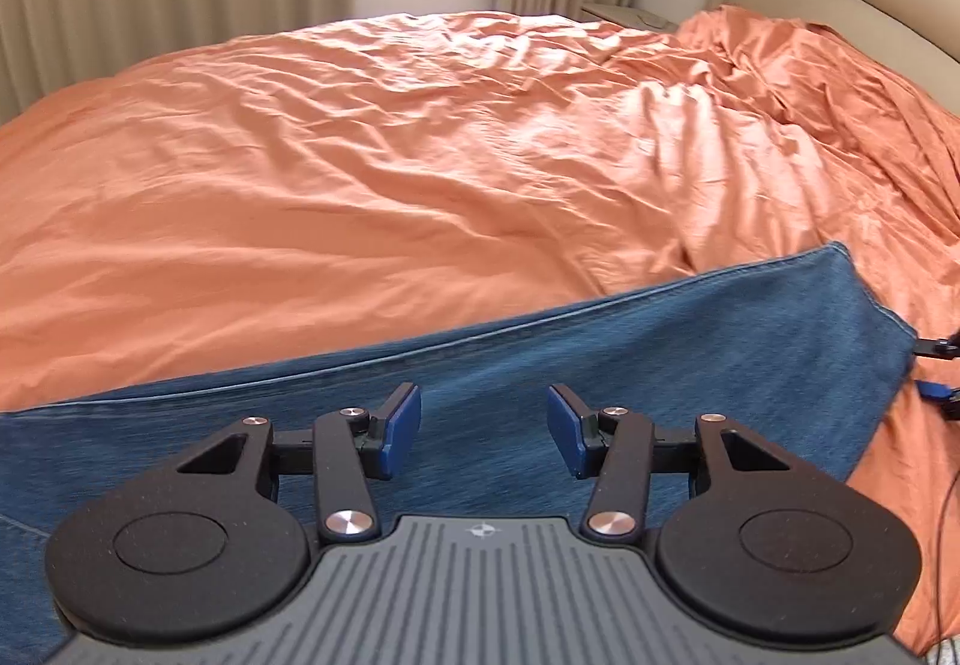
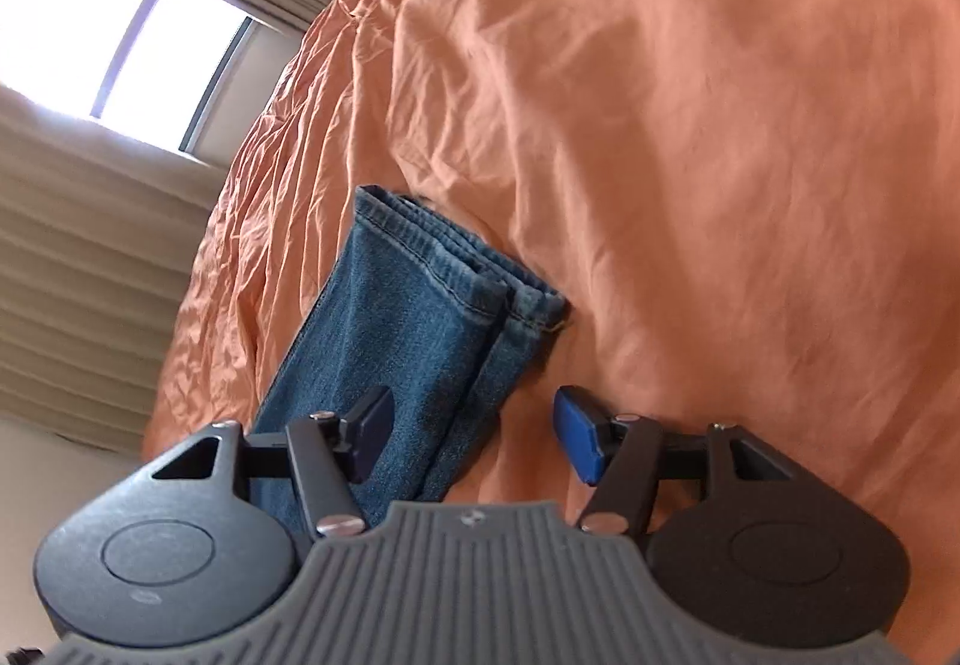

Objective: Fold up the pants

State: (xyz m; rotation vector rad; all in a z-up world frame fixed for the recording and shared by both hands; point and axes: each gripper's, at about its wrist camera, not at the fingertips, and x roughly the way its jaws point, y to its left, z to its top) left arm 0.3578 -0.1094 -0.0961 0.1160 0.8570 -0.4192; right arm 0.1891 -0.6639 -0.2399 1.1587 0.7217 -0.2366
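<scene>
Jeans (image 1: 540, 365) lie lengthwise on bed (image 1: 360, 155), legs stacked, hems aligned. Left claw (image 1: 485, 434) and right claw (image 2: 474, 440) both released, empty. Crosswise folds apparently remain.

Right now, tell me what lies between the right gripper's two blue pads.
In the right wrist view, the right gripper stands open: under the gap lie the folded blue denim pants and the rumpled orange bedsheet. Neither pad presses anything.

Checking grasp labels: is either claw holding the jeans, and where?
Nothing held. Left claw and right claw both stand open above the jeans.
</scene>
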